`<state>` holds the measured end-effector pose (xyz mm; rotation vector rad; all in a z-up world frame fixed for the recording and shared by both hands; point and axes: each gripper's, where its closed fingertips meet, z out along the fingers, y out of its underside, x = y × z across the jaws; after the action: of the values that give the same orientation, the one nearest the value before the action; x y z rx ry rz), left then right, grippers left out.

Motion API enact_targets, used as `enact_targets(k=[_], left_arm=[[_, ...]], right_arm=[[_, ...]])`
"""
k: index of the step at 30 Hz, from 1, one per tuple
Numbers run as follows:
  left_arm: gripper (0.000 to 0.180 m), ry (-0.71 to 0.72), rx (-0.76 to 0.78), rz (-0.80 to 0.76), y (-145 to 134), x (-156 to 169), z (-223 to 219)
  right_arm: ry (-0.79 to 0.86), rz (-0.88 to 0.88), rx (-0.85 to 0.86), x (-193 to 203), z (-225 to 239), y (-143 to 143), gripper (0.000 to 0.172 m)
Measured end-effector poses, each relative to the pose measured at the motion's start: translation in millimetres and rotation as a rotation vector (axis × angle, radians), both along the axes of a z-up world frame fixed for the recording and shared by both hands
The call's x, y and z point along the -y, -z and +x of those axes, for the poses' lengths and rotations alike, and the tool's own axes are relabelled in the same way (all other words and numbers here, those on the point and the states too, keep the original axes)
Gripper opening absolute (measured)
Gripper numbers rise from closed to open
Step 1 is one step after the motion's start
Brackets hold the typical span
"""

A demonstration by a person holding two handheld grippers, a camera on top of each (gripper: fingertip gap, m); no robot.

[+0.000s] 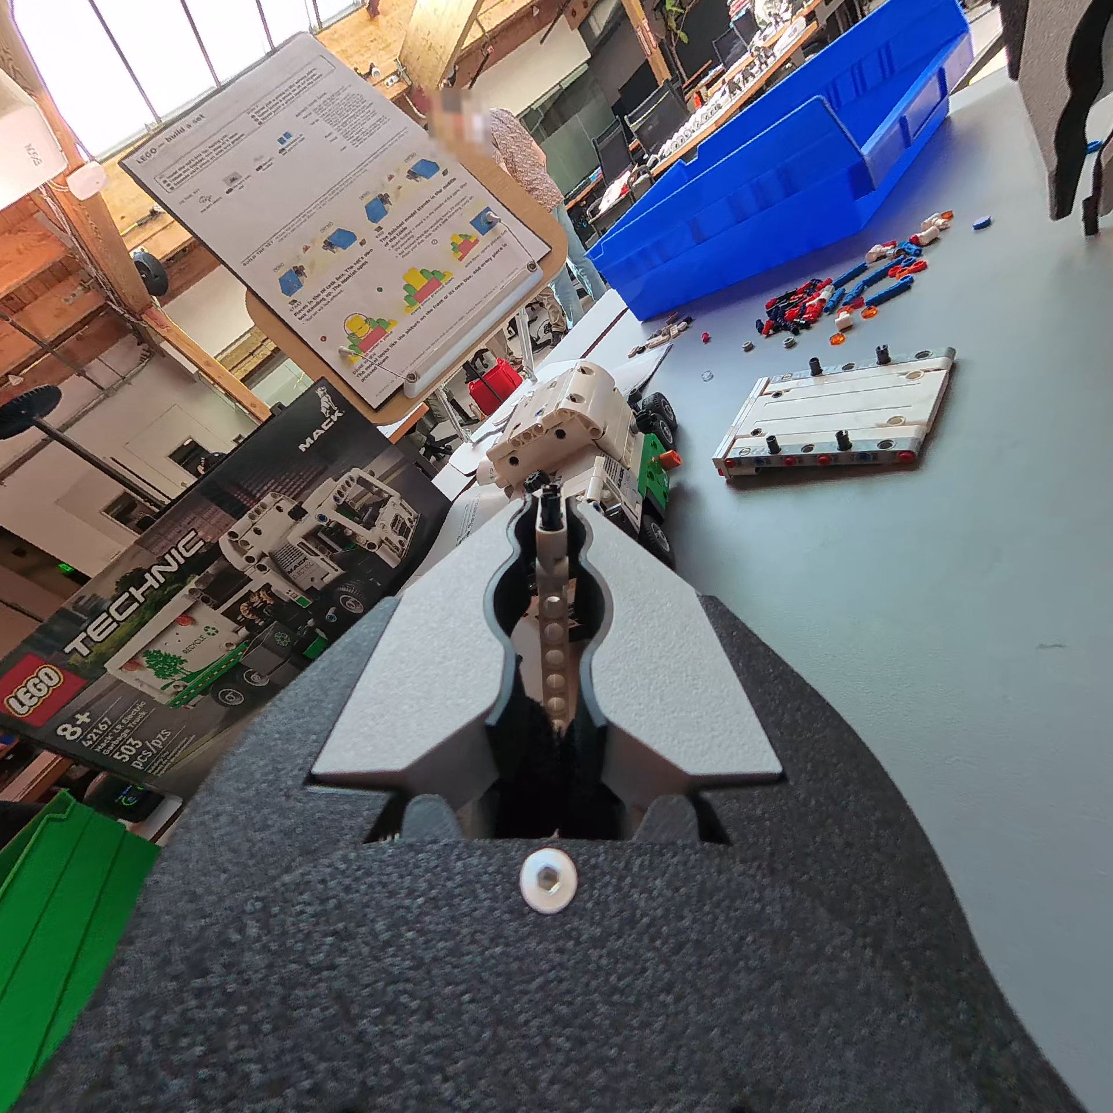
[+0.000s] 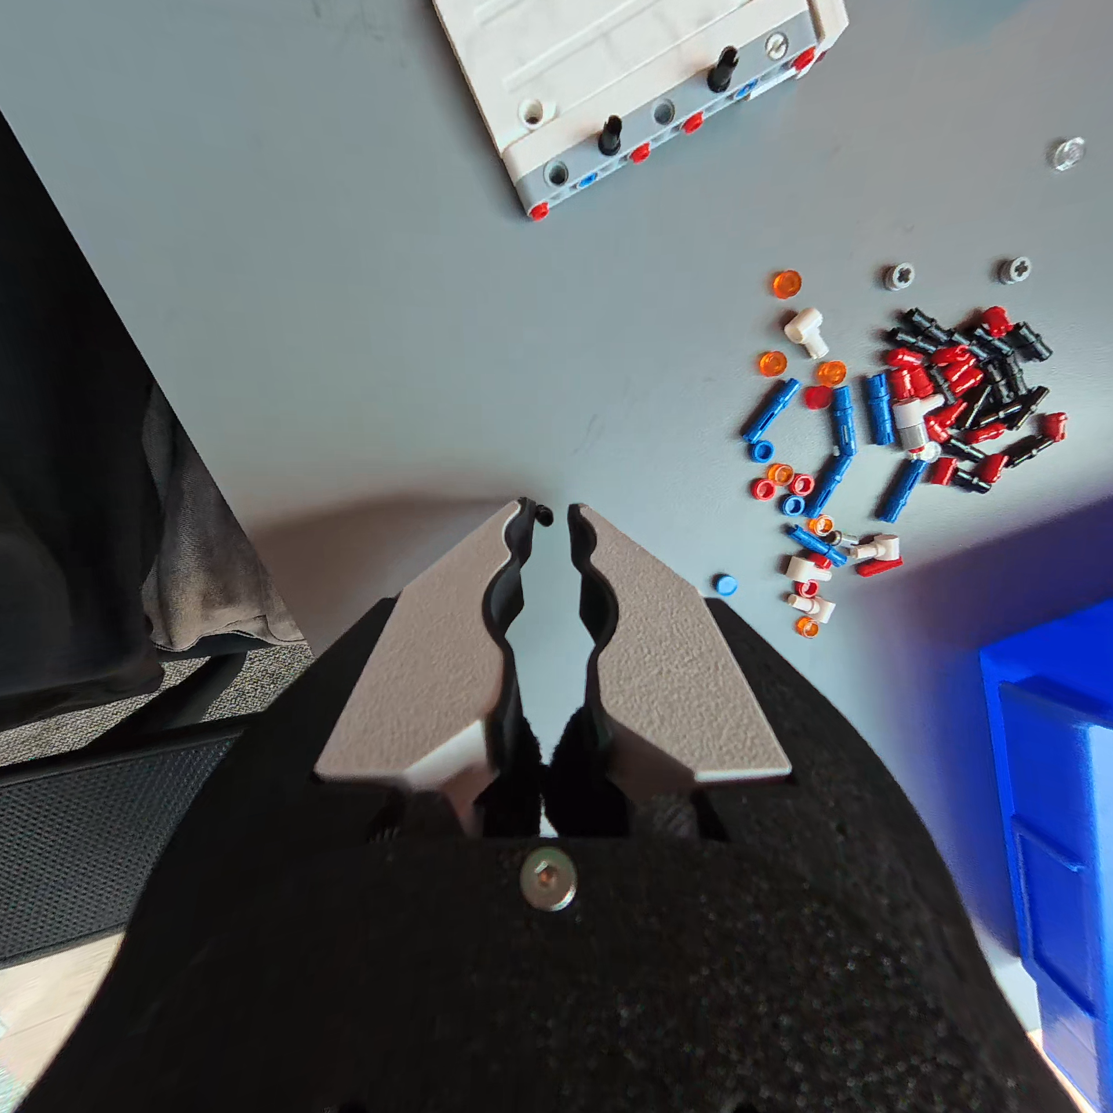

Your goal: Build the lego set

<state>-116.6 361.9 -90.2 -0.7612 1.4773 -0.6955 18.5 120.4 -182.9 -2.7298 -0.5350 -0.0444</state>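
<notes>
My left gripper (image 1: 551,509) is shut on a long white beam with holes (image 1: 553,602). A black pin (image 1: 549,503) sticks out of the beam's far end. The beam points at a white and green truck model (image 1: 578,433) just ahead on the grey table (image 1: 873,602). My right gripper (image 2: 557,512) is open above bare table (image 2: 361,301), with nothing pressed between its pads. A tiny black piece (image 2: 544,514) shows at the tip of its left finger; I cannot tell whether it clings there or lies on the table.
A flat white panel with black pins (image 1: 837,409) (image 2: 632,78) lies on the table. Loose red, blue, black and orange pieces (image 1: 843,295) (image 2: 933,409) lie beside a blue bin (image 1: 783,180) (image 2: 1060,783). A set box (image 1: 211,578), an instruction board (image 1: 337,211) and a green bin (image 1: 54,903) stand left. Spacing between my two grippers at the tips: around 30 centimeters.
</notes>
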Motion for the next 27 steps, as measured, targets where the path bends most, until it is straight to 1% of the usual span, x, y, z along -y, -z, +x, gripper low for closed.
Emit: enact_targets(k=[1, 3, 8, 24, 27], left_arm=[[0.006, -0.001, -0.001, 0.001, 0, 0, 0], [0.006, -0.001, -0.002, 0.004, 1, 0, 0], [0.006, -0.004, -0.010, 0.011, 2, 0, 1], [0.006, -0.003, -0.023, 0.012, 5, 0, 2], [0.006, -0.002, -0.024, 0.011, 5, 0, 3]], right_arm=[[-0.002, 0.006, 0.003, 0, 1, -1, 0.010], [-0.003, 0.022, -0.011, -1, 0, -2, 0.010], [-0.005, 0.000, -0.029, 3, -2, 4, 0.010], [-0.010, -0.024, -0.017, 4, 2, 7, 0.007], [-0.013, -0.012, -0.015, 2, 2, 8, 0.004]])
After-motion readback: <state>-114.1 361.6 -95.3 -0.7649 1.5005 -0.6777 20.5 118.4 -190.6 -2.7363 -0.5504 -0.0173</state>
